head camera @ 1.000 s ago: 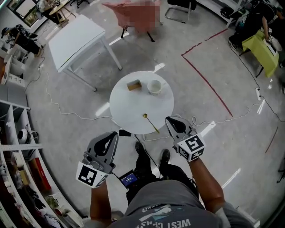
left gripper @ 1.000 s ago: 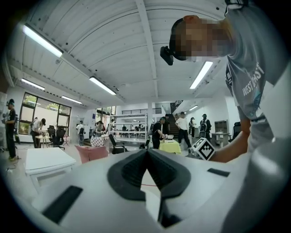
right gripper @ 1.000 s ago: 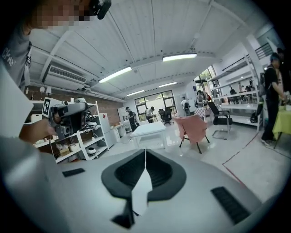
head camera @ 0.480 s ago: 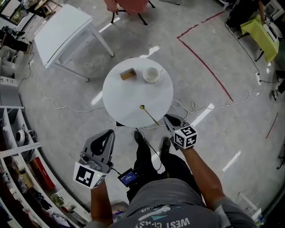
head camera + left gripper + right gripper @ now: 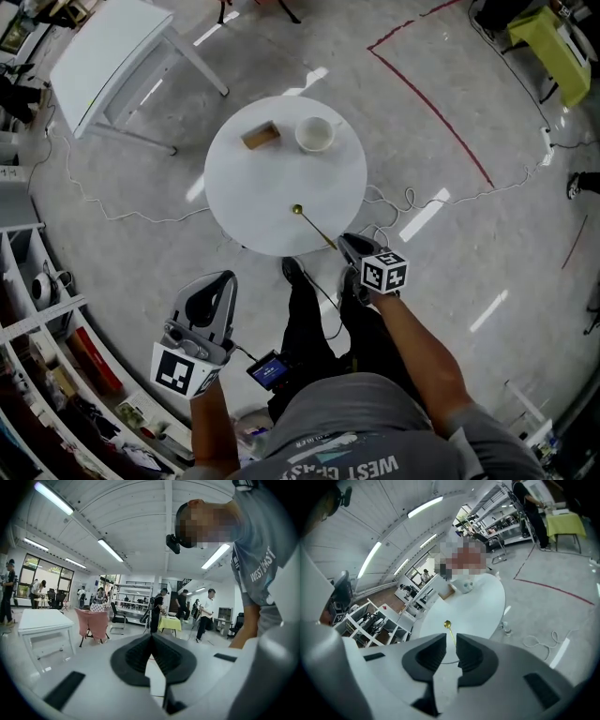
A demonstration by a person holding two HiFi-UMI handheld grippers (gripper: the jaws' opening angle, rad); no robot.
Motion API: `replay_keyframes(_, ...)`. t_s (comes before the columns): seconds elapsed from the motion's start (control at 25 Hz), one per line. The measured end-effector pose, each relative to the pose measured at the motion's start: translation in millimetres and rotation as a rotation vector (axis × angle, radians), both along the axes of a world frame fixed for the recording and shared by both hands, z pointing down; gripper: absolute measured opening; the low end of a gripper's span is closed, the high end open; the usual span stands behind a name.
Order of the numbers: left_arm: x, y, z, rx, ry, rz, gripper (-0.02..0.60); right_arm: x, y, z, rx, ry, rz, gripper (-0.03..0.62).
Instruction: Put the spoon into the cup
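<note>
Two padded jaws of the right gripper [image 5: 451, 641] stood a little apart, having just been opening. The thin gold handle of the spoon [image 5: 449, 630] ran into the gap at their tips, and neither pad pressed on it. In the head view, the right gripper [image 5: 345, 242] was at the near edge of the round white table [image 5: 272, 187], pointing down toward it, with its marker cube toward the person's forearm. The spoon [image 5: 314, 229] lay flat on the tabletop. Its bowl pointed toward the table's middle and the end of its handle was at the rim, just beside the gripper's tips.

Off to the person's left, the left gripper [image 5: 223, 277] was short of the table and over the floor. In its own view, the left gripper [image 5: 151, 639] had its jaws pressed together with nothing between them.

Farther across the table, the white cup [image 5: 316, 133] stood upright near the far edge, well apart from the spoon. A small wooden block [image 5: 261, 136] sat beside it, to its left in the head view. The right gripper view showed the cup [image 5: 465, 586] at the far end of the tabletop beyond the spoon's bowl.

Beyond the round table, a rectangular white table [image 5: 108, 52] stood on the grey floor to the upper left. A red tape line [image 5: 431, 108] crossed the floor to the right, and a white cable [image 5: 412, 202] looped beside the table's base. Shelving [image 5: 37, 309] filled the left edge of the head view.
</note>
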State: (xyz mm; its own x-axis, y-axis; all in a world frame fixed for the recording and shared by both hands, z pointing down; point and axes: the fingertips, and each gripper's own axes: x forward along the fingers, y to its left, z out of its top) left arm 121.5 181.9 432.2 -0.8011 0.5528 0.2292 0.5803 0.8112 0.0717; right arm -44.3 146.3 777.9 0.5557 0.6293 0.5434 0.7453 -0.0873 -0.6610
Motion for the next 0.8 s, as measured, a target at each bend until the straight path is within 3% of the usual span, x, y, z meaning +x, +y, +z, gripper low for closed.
replay_keyframes(0.52,12.6,2.0,23.7,0.071,0.006,0.001,0.003,20.4,-25.3,60.8,0.2,0.215,0.115,0.15)
replay_keyframes(0.8,15.9,2.7,31.6,0.098,0.006,0.004,0.003,31.7,-28.5,73.5,0.247,0.274,0.131,0.156)
